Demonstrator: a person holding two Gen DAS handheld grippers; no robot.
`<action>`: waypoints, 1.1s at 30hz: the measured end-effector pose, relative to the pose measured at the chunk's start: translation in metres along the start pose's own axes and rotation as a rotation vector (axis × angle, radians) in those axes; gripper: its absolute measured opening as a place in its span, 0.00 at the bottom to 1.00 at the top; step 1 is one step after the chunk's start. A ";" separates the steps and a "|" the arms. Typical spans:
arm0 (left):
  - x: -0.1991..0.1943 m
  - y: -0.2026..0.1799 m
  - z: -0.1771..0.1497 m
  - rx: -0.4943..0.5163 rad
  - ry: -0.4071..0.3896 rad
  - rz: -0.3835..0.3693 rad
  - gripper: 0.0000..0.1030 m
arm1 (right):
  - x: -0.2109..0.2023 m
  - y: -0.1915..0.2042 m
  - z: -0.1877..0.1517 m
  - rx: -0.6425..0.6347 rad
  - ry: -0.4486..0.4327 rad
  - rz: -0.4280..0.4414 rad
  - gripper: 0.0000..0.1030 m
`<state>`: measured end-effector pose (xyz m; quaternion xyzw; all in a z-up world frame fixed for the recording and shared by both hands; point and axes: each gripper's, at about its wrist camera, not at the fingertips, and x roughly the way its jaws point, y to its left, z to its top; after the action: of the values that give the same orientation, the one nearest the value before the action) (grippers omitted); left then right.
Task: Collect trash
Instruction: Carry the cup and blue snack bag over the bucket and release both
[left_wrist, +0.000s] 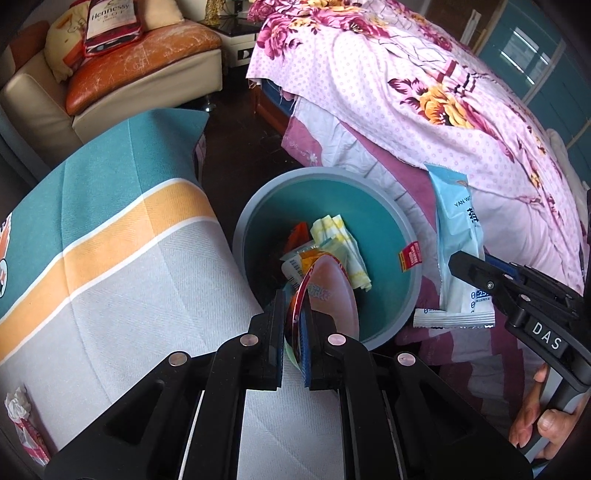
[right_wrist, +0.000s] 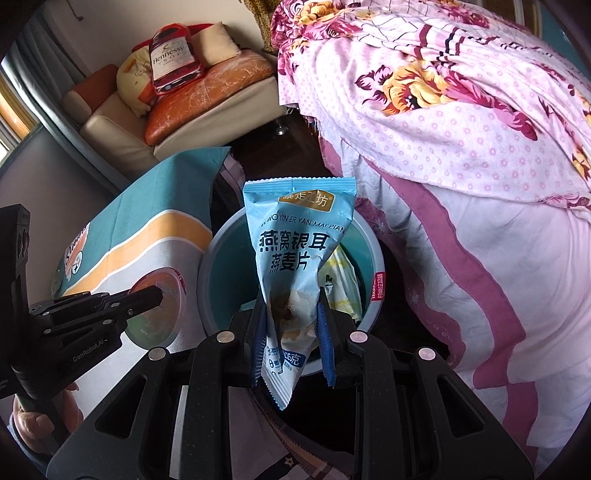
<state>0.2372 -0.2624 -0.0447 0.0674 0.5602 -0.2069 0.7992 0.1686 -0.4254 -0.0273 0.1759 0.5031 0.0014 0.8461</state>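
A round teal bin with a grey rim stands on the floor between the table and the bed, with several wrappers and a yellow-white tissue inside. My left gripper is shut on a round foil cup lid, held edge-on over the bin's near rim. The lid also shows in the right wrist view. My right gripper is shut on a light blue oatmeal packet, held upright over the bin. The packet shows at the right of the left wrist view.
A table with a teal, orange and grey striped cloth lies left of the bin; a crumpled wrapper sits at its near-left edge. A bed with a pink floral quilt is on the right. A sofa stands behind.
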 end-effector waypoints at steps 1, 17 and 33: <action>0.003 0.000 0.002 -0.001 0.004 -0.004 0.08 | 0.001 0.000 0.001 0.000 0.002 -0.002 0.23; 0.024 0.011 -0.002 -0.023 0.015 -0.005 0.78 | 0.015 0.002 0.007 0.002 0.026 -0.032 0.24; 0.007 0.040 -0.023 -0.083 -0.001 -0.016 0.86 | 0.030 0.016 0.009 -0.025 0.063 -0.080 0.32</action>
<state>0.2350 -0.2203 -0.0647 0.0295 0.5685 -0.1900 0.7999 0.1939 -0.4073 -0.0439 0.1452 0.5361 -0.0206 0.8313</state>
